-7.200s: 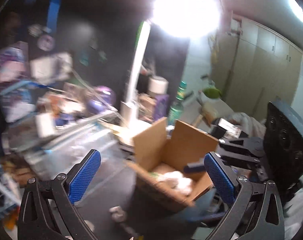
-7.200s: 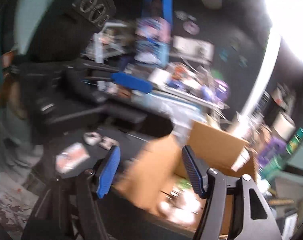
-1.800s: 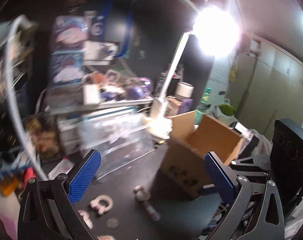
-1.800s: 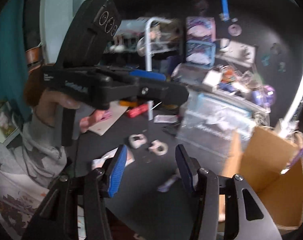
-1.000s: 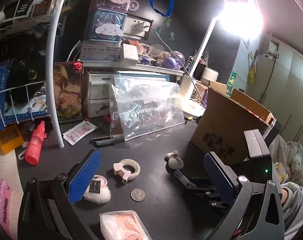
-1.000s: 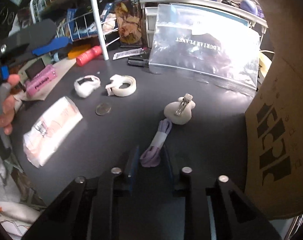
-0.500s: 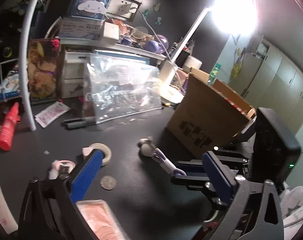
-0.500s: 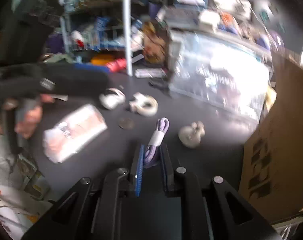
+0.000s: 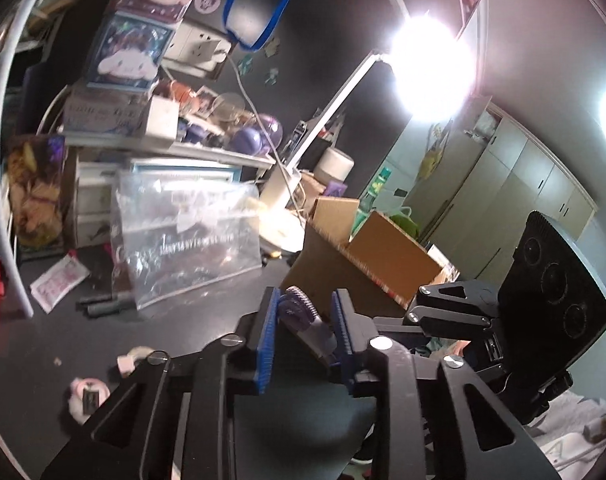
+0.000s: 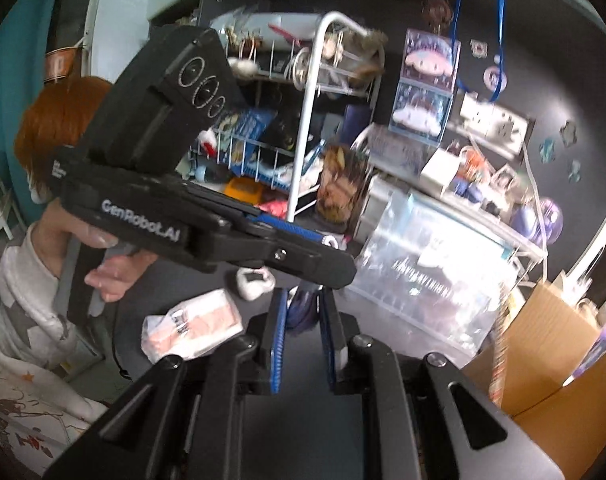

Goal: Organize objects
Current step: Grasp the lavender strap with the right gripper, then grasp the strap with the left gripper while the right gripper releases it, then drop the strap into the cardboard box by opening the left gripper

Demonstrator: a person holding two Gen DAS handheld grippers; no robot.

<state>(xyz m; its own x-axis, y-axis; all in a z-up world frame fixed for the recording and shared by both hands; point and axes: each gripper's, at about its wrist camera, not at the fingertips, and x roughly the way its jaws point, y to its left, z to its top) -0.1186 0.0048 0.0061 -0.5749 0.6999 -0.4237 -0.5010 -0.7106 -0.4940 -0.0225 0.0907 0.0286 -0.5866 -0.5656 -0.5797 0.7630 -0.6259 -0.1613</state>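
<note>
The purple cable (image 9: 301,312) was off the surface (image 9: 207,320), pinched by both the left tool (image 9: 305,332) and the right tool (image 10: 301,330); the left had just clamped on. Box (image 9: 367,264) nearby, so drop-off's left. Tape (image 9: 129,360) and pouch (image 10: 195,324) weren't sorted yet.

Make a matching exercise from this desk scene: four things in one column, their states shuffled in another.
Things:
1 purple cable
2 cardboard box
3 clear bag
4 desk lamp

States:
a switched on
b flaps open
c gripped in the left tongs
d standing upright on the desk

Pairs: 1-c, 2-b, 3-d, 4-a
</note>
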